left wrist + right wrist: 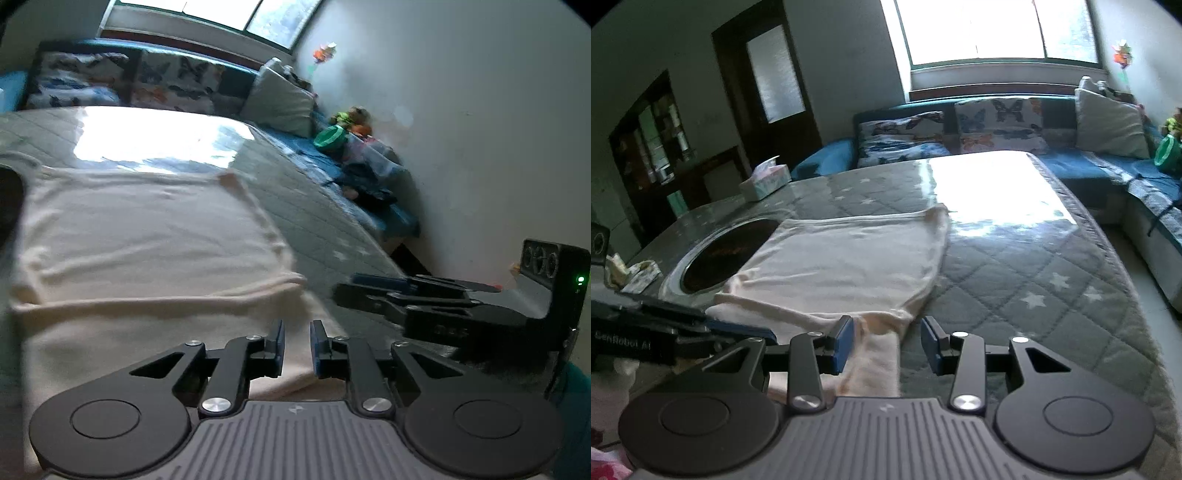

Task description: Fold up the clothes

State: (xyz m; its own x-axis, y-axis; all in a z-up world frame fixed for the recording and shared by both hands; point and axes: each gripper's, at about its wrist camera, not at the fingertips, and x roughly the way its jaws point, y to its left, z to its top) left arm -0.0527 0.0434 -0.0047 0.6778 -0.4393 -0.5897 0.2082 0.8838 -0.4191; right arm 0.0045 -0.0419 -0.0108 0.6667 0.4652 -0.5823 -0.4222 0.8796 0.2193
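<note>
The left hand-held gripper [297, 347] hovers just above the cream garment [147, 229], jaws slightly parted with nothing between them. The right hand-held gripper [888, 345] stands open astride the garment's near strip. The garment lies partly folded on the quilted, star-patterned tabletop [1015, 266]; beyond stands a tissue box [764, 182].

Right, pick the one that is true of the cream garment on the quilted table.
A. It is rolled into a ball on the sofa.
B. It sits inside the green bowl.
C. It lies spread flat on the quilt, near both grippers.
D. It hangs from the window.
C: the garment lies spread flat on the quilt, with its near end reaching between the right gripper fingers.
</note>
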